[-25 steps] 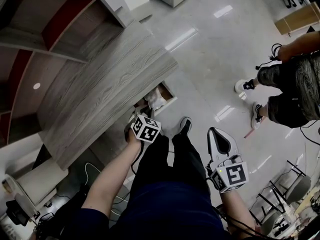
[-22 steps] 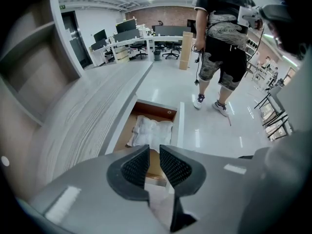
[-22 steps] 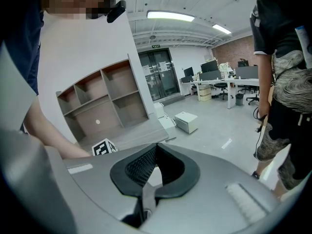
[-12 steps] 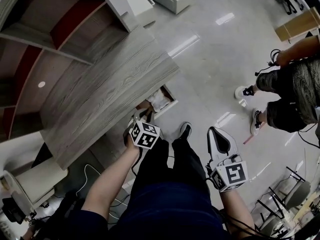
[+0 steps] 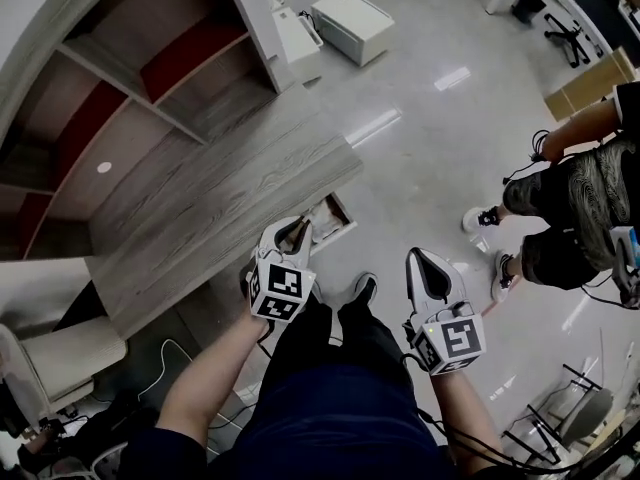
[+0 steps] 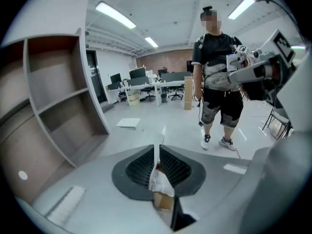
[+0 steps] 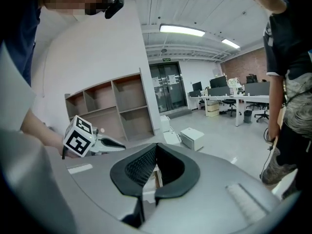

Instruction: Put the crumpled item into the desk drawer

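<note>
Drawer (image 5: 343,222) stands open at the desk's (image 5: 220,208) near edge, with the white crumpled item (image 5: 322,214) lying inside. Left gripper (image 5: 300,225) hovers just at its eight o'clock, jaws together on nothing. Right gripper (image 5: 416,255), out at four o'clock, is pressed closed too, empty.
</note>
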`<action>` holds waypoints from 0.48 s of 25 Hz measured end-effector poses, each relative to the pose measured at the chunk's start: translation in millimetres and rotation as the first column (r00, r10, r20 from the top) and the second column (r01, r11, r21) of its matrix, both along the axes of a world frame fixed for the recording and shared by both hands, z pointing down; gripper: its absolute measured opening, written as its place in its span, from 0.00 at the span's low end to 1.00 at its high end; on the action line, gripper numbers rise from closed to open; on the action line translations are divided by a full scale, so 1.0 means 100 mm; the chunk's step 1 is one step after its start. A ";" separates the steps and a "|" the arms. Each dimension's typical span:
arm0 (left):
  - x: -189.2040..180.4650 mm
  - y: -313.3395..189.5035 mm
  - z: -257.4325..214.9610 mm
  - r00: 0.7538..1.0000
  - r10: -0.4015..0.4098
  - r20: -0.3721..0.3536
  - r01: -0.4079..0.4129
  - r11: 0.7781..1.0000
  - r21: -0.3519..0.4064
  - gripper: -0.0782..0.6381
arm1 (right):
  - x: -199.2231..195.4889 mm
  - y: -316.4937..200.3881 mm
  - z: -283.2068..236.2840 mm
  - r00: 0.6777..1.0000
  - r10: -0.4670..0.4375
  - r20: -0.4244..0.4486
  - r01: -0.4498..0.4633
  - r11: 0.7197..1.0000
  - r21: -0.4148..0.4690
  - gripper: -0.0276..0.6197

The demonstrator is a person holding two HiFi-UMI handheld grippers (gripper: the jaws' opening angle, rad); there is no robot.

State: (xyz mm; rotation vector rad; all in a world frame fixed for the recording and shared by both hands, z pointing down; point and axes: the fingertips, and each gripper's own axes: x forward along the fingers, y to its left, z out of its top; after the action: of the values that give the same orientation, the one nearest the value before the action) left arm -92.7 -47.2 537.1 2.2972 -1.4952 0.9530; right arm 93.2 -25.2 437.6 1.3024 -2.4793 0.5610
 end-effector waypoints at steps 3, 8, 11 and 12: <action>-0.04 -0.11 -0.43 1.000 -0.010 -0.025 0.013 0.994 0.104 0.16 | -0.07 -0.13 -0.19 1.000 -0.004 0.010 0.003 0.999 0.054 0.05; -0.15 -0.31 -1.14 0.996 -0.044 -0.079 0.062 0.966 0.252 0.16 | -0.15 -0.42 -0.63 1.000 -0.021 -0.005 0.022 0.980 0.197 0.05; -0.20 -0.33 -1.57 0.991 -0.054 -0.120 0.092 0.937 0.336 0.16 | -0.20 -0.54 -0.93 1.000 -0.001 0.024 -0.006 0.963 0.271 0.05; -0.20 -0.36 -1.71 0.989 -0.056 -0.137 0.103 0.925 0.366 0.16 | -0.21 -0.59 -1.02 0.999 0.003 0.043 -0.015 0.957 0.290 0.05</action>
State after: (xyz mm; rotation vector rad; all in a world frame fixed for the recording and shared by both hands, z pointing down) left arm -113.1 -82.7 365.7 2.4662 -1.8296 0.5247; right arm 72.0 -84.2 335.5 1.4179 -2.6689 0.2321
